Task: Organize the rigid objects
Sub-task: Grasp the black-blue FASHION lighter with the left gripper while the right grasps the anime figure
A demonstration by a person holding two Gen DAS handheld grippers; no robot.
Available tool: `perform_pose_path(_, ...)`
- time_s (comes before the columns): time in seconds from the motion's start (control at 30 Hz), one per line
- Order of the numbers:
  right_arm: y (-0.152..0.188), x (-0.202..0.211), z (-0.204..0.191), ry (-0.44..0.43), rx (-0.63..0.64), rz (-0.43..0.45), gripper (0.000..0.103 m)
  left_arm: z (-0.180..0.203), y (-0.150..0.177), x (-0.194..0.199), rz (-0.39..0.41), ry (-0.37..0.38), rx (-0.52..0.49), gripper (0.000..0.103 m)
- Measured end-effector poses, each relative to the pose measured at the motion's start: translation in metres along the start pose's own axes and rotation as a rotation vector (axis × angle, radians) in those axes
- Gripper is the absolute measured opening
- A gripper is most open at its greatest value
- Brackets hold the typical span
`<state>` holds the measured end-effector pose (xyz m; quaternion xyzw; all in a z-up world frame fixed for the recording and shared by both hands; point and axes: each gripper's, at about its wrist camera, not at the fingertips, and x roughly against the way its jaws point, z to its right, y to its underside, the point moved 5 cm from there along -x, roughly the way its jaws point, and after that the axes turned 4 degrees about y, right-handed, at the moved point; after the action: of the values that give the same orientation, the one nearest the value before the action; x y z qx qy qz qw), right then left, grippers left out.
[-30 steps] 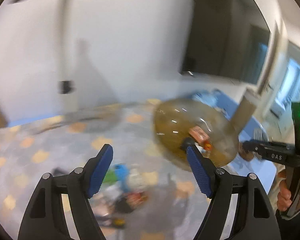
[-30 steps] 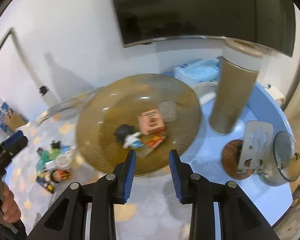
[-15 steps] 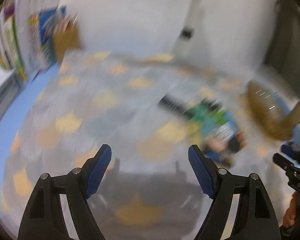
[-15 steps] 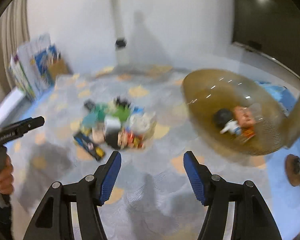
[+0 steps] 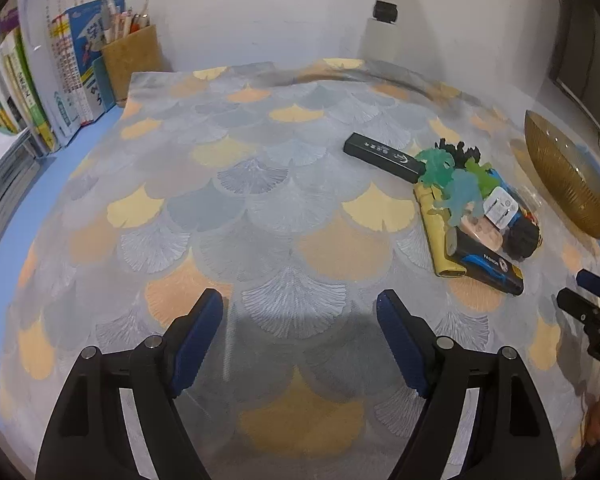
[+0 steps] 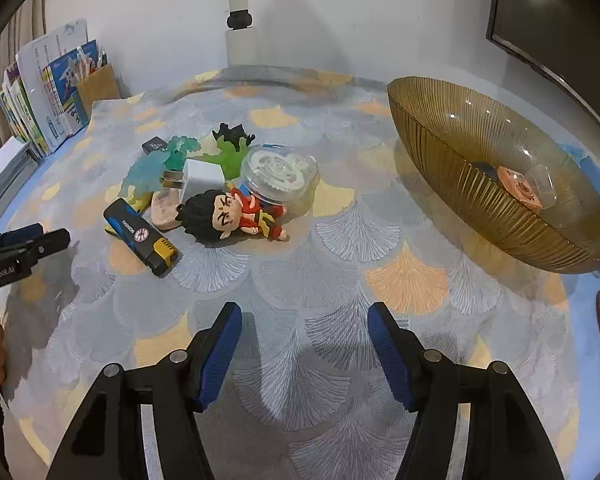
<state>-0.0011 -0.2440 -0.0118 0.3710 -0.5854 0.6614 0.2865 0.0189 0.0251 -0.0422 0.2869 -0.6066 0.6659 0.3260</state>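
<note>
Sorted: an orange box (image 6: 519, 189) and a dark item lie in the ribbed amber glass bowl (image 6: 460, 184).
Outstanding: heaped on the fan-patterned surface (image 6: 340, 280), a red-robed doll (image 6: 236, 216), clear round case (image 6: 278, 174), white plug (image 6: 198, 178), blue-black lighter (image 6: 140, 236), dinosaurs.
Left gripper (image 5: 300, 338), right gripper (image 6: 304, 344): both spread, empty; the right one's jaws have just been opening.

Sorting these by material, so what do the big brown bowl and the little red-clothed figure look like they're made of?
Bowl: probably tinted glass or clear plastic; see-through amber, ribbed, with bright glints. Figure: likely moulded, painted plastic or vinyl; smooth and mostly matte.
</note>
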Motion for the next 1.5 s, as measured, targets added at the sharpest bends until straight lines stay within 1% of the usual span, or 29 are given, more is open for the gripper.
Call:
perform_pose_path(0.03, 0.0, 0.001, -0.001, -0.007, -0.003, -0.004, 0.064, 0.003, -0.001, -0.001, -0.01, 0.015, -0.006, 0.078)
perform_pose_path(0.1, -0.001, 0.0, -0.001, -0.058, -0.035, -0.055, 0.064, 0.009, -0.006, 0.0, -0.017, 0.058, -0.016, 0.078)
perform_pose_path(0.17, -0.009, 0.002, -0.005, -0.199, -0.103, -0.104, 0.064, 0.02, -0.013, 0.005, -0.003, 0.103, -0.03, 0.078)
perform_pose_path(0.2, -0.014, 0.003, -0.008, -0.23, -0.118, -0.112, 0.064, 0.029, -0.018, 0.006, -0.006, 0.143, -0.045, 0.078)
perform_pose_path(0.3, -0.033, 0.0, -0.019, -0.268, -0.14, -0.119, 0.064, 0.054, -0.026, 0.003, -0.028, 0.248, -0.051, 0.078)
perform_pose_path(0.33, -0.041, -0.005, -0.023, -0.278, -0.156, -0.128, 0.064, 0.059, -0.029, 0.0, -0.031, 0.249, -0.047, 0.078)
perform_pose_path(0.47, -0.057, -0.022, -0.026, -0.259, -0.245, -0.144, 0.064, 0.071, -0.034, -0.017, -0.032, 0.151, -0.03, 0.078)
perform_pose_path(0.53, -0.059, -0.028, -0.029, -0.246, -0.268, -0.148, 0.064, 0.074, -0.033, -0.024, -0.033, 0.133, -0.025, 0.078)
perform_pose_path(0.63, -0.064, -0.03, -0.034, -0.195, -0.244, -0.112, 0.064, 0.079, -0.032, -0.022, -0.006, 0.107, -0.05, 0.078)
perform_pose_path(0.67, -0.064, -0.03, -0.034, -0.184, -0.24, -0.107, 0.06, 0.081, -0.031, -0.02, 0.002, 0.099, -0.068, 0.077)
perform_pose_path(0.7, -0.062, -0.031, -0.033, -0.179, -0.241, -0.108, 0.058, 0.084, -0.029, -0.016, 0.013, 0.096, -0.095, 0.07)
perform_pose_path(0.73, -0.06, -0.03, -0.031, -0.188, -0.243, -0.108, 0.055, 0.085, -0.028, -0.015, 0.011, 0.115, -0.107, 0.066)
perform_pose_path(0.77, -0.057, -0.029, -0.029, -0.208, -0.246, -0.113, 0.05, 0.087, -0.027, -0.014, 0.003, 0.142, -0.115, 0.059)
perform_pose_path(0.8, -0.054, -0.028, -0.027, -0.238, -0.253, -0.118, 0.049, 0.089, -0.023, -0.012, -0.008, 0.176, -0.126, 0.056)
perform_pose_path(0.83, -0.051, -0.024, -0.024, -0.252, -0.259, -0.121, 0.049, 0.092, -0.019, -0.01, -0.018, 0.2, -0.138, 0.055)
perform_pose_path(0.9, -0.042, -0.018, -0.018, -0.241, -0.253, -0.122, 0.049, 0.098, -0.01, -0.006, -0.037, 0.245, -0.177, 0.055)
perform_pose_path(0.97, -0.034, -0.01, -0.01, -0.217, -0.255, -0.121, 0.049, 0.106, 0.001, 0.0, -0.041, 0.261, -0.235, 0.055)
perform_pose_path(1.0, -0.029, -0.008, -0.002, -0.191, -0.262, -0.124, 0.048, 0.11, 0.007, 0.002, -0.051, 0.27, -0.26, 0.055)
perform_pose_path(1.03, -0.024, -0.005, 0.01, -0.137, -0.272, -0.128, 0.048, 0.113, 0.014, 0.006, -0.059, 0.277, -0.279, 0.055)
perform_pose_path(1.07, -0.021, -0.004, 0.018, -0.109, -0.283, -0.13, 0.048, 0.113, 0.017, 0.007, -0.065, 0.286, -0.282, 0.055)
perform_pose_path(1.1, -0.018, -0.002, 0.029, -0.083, -0.303, -0.129, 0.048, 0.113, 0.019, 0.008, -0.074, 0.303, -0.27, 0.055)
perform_pose_path(1.13, -0.016, 0.001, 0.042, -0.081, -0.337, -0.127, 0.048, 0.112, 0.019, 0.009, -0.079, 0.314, -0.249, 0.055)
perform_pose_path(1.2, -0.015, 0.004, 0.055, -0.133, -0.393, -0.127, 0.048, 0.11, 0.013, 0.007, -0.085, 0.348, -0.181, 0.056)
perform_pose_path(1.27, -0.016, 0.006, 0.059, -0.195, -0.425, -0.132, 0.048, 0.108, 0.003, -0.001, -0.097, 0.376, -0.095, 0.056)
perform_pose_path(1.33, -0.017, 0.008, 0.057, -0.212, -0.417, -0.13, 0.048, 0.109, -0.006, -0.009, -0.1, 0.392, -0.046, 0.056)
perform_pose_path(1.4, -0.018, 0.007, 0.051, -0.227, -0.395, -0.135, 0.048, 0.114, -0.014, -0.017, -0.092, 0.376, -0.031, 0.055)
perform_pose_path(1.5, -0.02, 0.004, 0.036, -0.275, -0.361, -0.143, 0.048, 0.125, -0.02, -0.026, -0.069, 0.335, -0.078, 0.054)
